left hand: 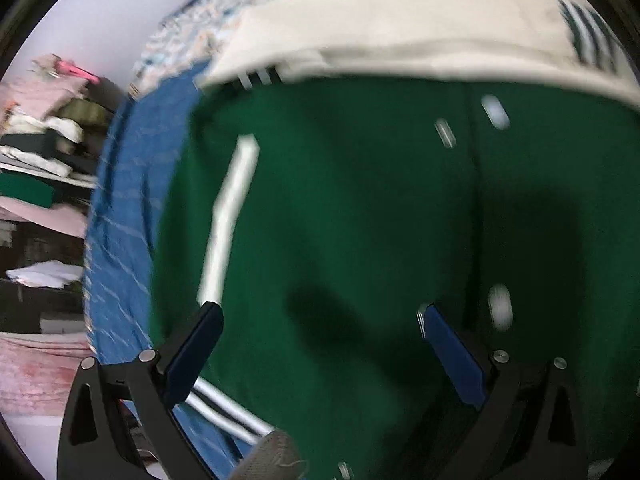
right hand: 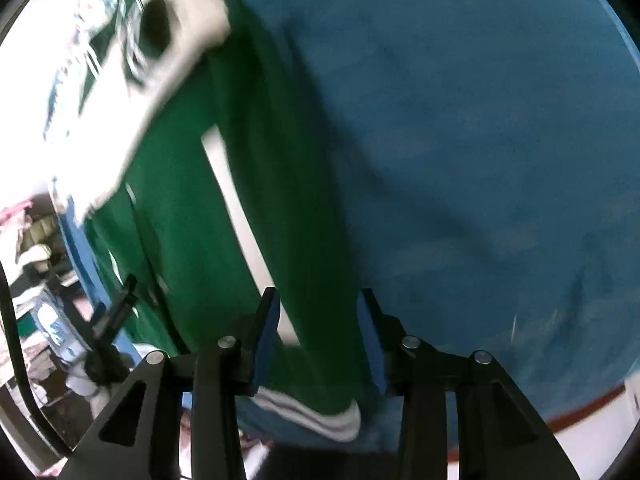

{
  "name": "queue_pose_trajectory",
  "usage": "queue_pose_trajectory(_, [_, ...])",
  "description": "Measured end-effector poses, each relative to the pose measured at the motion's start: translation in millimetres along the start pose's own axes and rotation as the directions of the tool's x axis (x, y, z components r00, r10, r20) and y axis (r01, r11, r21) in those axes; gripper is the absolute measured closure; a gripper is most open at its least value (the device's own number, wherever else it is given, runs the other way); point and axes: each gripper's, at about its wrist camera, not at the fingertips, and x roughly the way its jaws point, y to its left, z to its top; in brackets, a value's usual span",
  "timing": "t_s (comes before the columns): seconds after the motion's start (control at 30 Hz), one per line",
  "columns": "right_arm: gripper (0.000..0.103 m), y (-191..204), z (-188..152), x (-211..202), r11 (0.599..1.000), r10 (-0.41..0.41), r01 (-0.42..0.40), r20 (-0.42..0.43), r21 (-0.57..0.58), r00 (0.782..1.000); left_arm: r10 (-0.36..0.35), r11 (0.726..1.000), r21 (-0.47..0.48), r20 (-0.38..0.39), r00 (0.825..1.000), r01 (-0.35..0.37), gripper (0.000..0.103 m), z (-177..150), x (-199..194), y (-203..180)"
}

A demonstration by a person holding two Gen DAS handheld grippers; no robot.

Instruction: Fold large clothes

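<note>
A large green jacket (left hand: 360,220) with white stripes and a cream panel (left hand: 400,32) lies spread on a blue bed sheet (left hand: 124,208). My left gripper (left hand: 320,320) hovers over the green front, open wide, with nothing pinched between its blue pads. In the right wrist view the jacket's (right hand: 192,200) right edge runs down toward the striped hem (right hand: 320,416). My right gripper (right hand: 318,308) stands partly open astride that edge. Green cloth shows between its pads (right hand: 268,328), but they do not press on it. Both views are blurred.
Shelves with stacked folded clothes (left hand: 44,128) stand at the left, beyond the bed's edge. A grey shoe (left hand: 276,456) shows at the bottom. To the right of the jacket stretches bare blue sheet (right hand: 480,160). The bed's near edge and floor (right hand: 592,412) appear at the lower right.
</note>
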Motion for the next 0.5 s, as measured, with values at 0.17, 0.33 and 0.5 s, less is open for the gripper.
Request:
queue_pose_trajectory(0.17, [0.082, -11.6, -45.3, 41.5, 1.000, -0.023, 0.023, -0.028, -0.001, 0.999, 0.075, 0.988, 0.133, 0.042, 0.996, -0.080, 0.000, -33.6, 14.0, -37.5])
queue_pose_trajectory(0.33, [0.082, -24.1, -37.0, 54.8, 0.991, -0.116, 0.118, -0.027, 0.062, 0.993, 0.105, 0.985, 0.131, 0.071, 0.992, -0.114, 0.000, -29.7, 12.3, -42.7])
queue_pose_trajectory(0.5, [0.059, -8.2, -37.8, 11.9, 0.989, -0.138, 0.136, -0.023, -0.058, 0.990, 0.125, 0.990, 0.059, 0.040, 0.991, -0.127, 0.000, -27.8, -1.0, -19.1])
